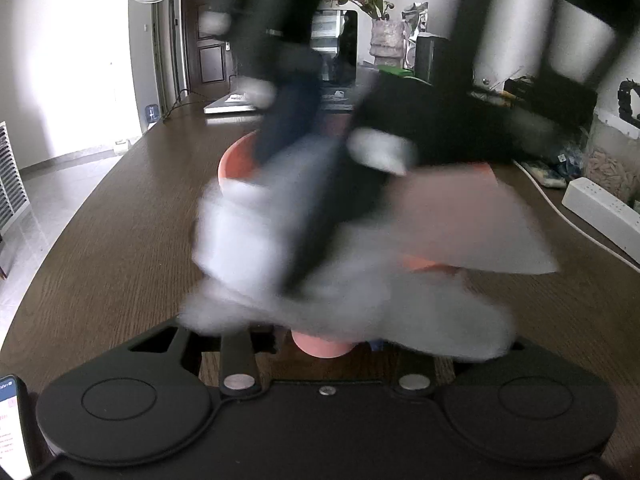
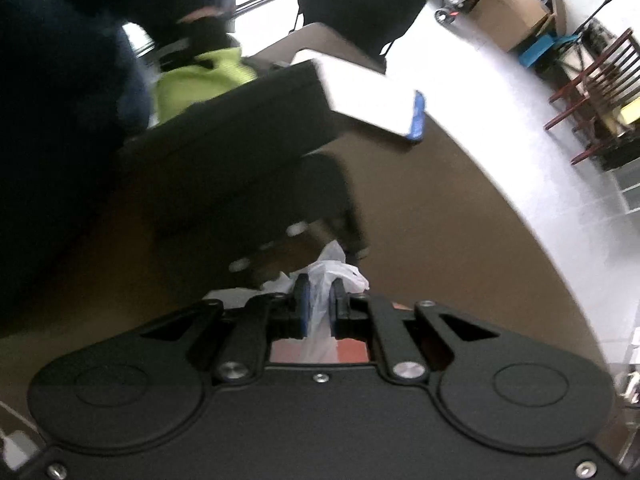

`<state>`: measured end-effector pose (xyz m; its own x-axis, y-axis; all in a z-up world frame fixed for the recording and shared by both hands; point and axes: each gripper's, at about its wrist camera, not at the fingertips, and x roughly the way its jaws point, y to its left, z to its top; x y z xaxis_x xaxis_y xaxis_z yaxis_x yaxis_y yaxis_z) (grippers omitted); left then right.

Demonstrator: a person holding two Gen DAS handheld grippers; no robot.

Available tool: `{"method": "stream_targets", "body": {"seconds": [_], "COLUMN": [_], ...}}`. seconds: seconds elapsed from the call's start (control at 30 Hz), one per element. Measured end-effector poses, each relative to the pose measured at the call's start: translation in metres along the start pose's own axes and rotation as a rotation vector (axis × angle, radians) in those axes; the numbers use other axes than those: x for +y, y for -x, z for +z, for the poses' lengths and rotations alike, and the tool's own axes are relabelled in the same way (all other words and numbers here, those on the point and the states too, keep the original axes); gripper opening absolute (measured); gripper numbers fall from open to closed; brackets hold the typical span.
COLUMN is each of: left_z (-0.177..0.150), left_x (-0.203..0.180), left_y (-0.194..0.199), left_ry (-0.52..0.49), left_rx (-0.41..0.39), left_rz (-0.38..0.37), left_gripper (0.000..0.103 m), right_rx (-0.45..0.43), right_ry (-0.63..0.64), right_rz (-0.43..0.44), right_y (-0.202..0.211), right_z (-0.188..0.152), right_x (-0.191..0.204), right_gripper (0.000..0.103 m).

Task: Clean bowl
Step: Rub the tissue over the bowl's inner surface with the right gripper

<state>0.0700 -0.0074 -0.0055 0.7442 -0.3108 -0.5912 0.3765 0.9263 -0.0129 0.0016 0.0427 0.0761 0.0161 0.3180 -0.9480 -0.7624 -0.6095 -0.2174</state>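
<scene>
The fingers (image 2: 303, 300) of the right gripper (image 2: 320, 300) were clenched on a wad of white tissue (image 2: 320, 276), which stuck out past their tips. In the left wrist view that gripper showed only as a dark blur swinging across the pink bowl (image 1: 236, 156), the tissue smeared beneath it. The left gripper (image 1: 324, 344) had its fingers hidden under the tissue; they looked closed on the bowl's near rim, though I could not see the pads themselves.

The bowl stood on the brown desk (image 1: 120, 220), toward the middle and just ahead of the left gripper. A pale sheet (image 1: 480, 224) lay beside it on the right.

I judged the wiping to be well in hand: one gripper steadying, the other rubbing. The next stroke called for the tissue to stay pressed against the inner wall and sweep round without tipping the bowl out of the steadying grip.

The desk's left edge was bare and gave open room. On the right a white power strip (image 1: 604, 208) and its cord lay near the edge, with a monitor (image 1: 336, 48) and a vase (image 1: 386, 40) along the far edge.
</scene>
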Motion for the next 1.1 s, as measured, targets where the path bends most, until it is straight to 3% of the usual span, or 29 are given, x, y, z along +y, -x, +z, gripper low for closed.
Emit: {"method": "stream_targets", "body": {"seconds": [0.23, 0.53, 0.87, 1.1], "left_z": [-0.001, 0.004, 0.002, 0.001], "left_x": [0.000, -0.009, -0.004, -0.004], "left_y": [0.001, -0.009, -0.005, -0.005], "left_ry": [-0.002, -0.010, -0.008, -0.008], "left_rx": [0.000, 0.000, 0.000, 0.000], "left_rz": [0.001, 0.000, 0.000, 0.000], "left_gripper": [0.038, 0.038, 0.038, 0.038], "right_rx": [0.005, 0.080, 0.183, 0.209], "right_ry": [-0.071, -0.213, -0.269, -0.214], "right_rz": [-0.086, -0.187, -0.185, -0.106], "right_y": [-0.012, -0.003, 0.025, 0.034], "right_z": [-0.006, -0.058, -0.107, -0.107], "right_x": [-0.040, -0.065, -0.036, 0.008], "right_gripper": [0.009, 0.009, 0.009, 0.009]}}
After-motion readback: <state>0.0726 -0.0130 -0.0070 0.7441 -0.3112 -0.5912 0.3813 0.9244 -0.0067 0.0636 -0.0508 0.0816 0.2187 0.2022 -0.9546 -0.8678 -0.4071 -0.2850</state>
